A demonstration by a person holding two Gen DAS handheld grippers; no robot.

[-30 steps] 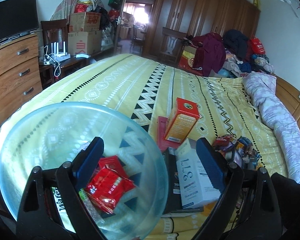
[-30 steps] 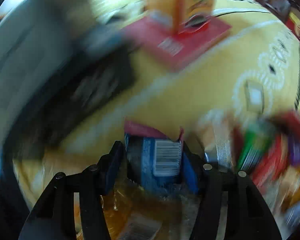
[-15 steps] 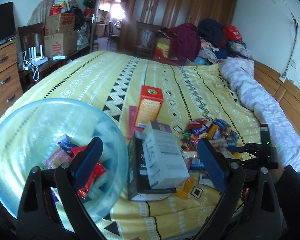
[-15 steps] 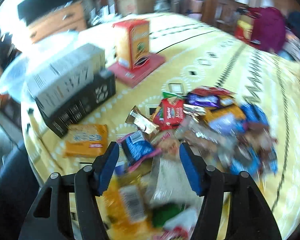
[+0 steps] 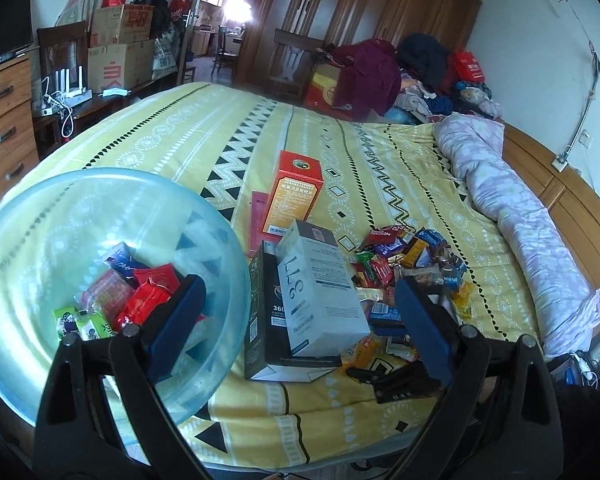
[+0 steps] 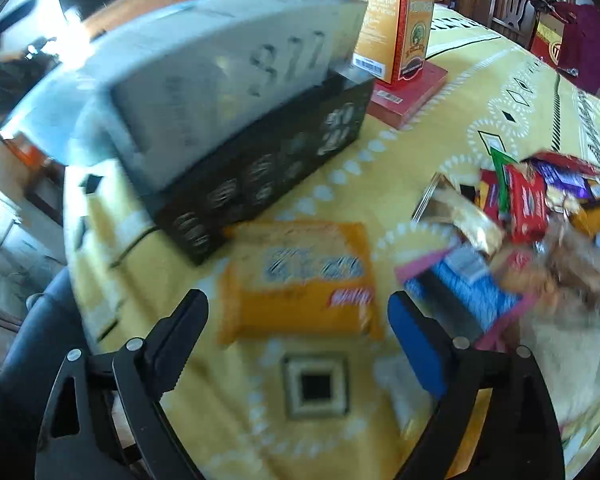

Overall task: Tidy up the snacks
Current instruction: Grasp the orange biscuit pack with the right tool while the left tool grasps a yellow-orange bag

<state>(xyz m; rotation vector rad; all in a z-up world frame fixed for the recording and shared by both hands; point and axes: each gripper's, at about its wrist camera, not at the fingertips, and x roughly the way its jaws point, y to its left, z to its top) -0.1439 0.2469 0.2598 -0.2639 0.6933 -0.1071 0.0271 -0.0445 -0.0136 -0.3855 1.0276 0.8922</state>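
The right hand-held gripper [image 6: 296, 320], a second ago clamped on a blue packet, hangs empty over the flat orange biscuit packet [image 6: 300, 276], jaws opening; likely its next pick. That packet lies just beside the black carton [image 6: 260, 168], which may crowd one finger. Left hand-held gripper [image 5: 296, 316] open, empty, beside the translucent blue plastic bowl [image 5: 28, 216]

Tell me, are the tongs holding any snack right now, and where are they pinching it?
No. The right tongs are opening with nothing pinched; the orange packet lies on the bed beyond them. The left tongs are open and empty too.
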